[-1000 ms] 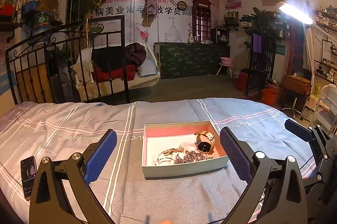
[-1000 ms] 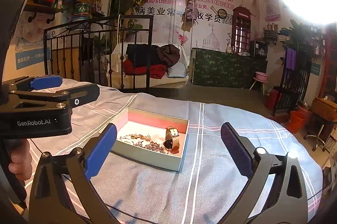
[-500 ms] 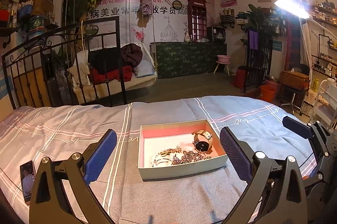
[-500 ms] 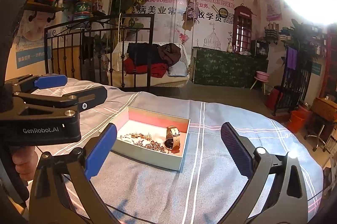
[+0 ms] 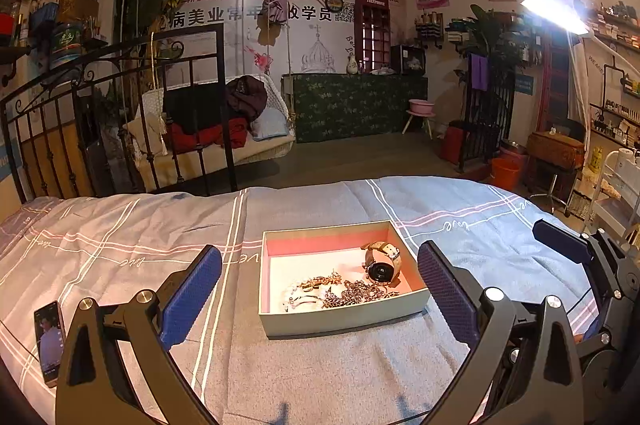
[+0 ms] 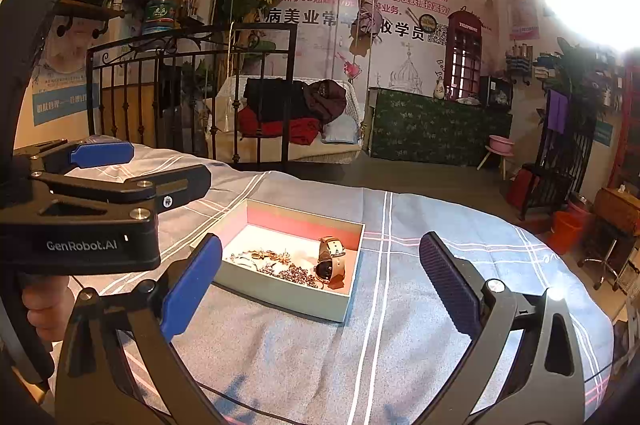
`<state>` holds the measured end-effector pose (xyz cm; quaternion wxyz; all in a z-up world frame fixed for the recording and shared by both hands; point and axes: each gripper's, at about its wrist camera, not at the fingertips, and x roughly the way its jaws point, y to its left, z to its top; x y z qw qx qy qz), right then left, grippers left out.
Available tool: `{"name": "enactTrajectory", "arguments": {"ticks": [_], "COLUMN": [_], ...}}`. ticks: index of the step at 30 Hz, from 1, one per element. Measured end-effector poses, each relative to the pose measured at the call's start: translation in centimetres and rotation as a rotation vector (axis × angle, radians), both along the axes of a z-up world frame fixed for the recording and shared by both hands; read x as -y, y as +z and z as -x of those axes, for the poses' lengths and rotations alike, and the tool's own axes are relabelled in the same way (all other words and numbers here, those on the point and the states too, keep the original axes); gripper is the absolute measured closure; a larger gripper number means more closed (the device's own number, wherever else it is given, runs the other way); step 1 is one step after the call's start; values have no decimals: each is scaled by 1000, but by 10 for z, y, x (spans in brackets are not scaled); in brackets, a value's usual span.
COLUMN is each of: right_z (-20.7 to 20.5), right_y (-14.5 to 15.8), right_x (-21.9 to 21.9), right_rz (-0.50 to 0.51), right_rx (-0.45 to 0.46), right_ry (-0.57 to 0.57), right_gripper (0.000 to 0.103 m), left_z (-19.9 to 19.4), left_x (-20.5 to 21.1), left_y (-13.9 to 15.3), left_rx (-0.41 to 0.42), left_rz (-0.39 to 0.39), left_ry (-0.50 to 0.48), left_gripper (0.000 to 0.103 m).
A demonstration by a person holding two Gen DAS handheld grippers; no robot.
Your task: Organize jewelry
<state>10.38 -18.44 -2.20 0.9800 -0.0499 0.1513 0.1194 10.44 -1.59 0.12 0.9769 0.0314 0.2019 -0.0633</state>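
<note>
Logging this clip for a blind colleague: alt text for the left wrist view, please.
An open box holding a watch and tangled chains sits on a striped bedspread, framed by the open, empty left gripper. A phone lies far left.

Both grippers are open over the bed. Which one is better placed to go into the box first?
Left, probably. The left gripper faces the box squarely, with the jewelry and the watch between its fingers. The right gripper sees the box off to its left, at an angle.
</note>
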Motion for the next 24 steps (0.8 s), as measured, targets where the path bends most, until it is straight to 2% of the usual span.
{"name": "enactTrajectory", "arguments": {"ticks": [7, 13, 21, 24], "right_z": [-1, 0, -1, -1], "right_y": [0, -2, -2, -3], "right_x": [0, 1, 1, 1], "right_rz": [6, 2, -2, 3], "right_rx": [-1, -5, -14, -15], "right_ry": [3, -3, -2, 0], "right_gripper": [6, 6, 6, 6], "left_z": [0, -2, 0, -1], "left_x": [5, 2, 7, 6], "left_y": [0, 0, 0, 2], "left_rx": [-6, -30, -12, -17], "left_rz": [-19, 21, -16, -10], "left_ry": [-21, -5, 18, -13], "left_gripper": [6, 6, 6, 6]}}
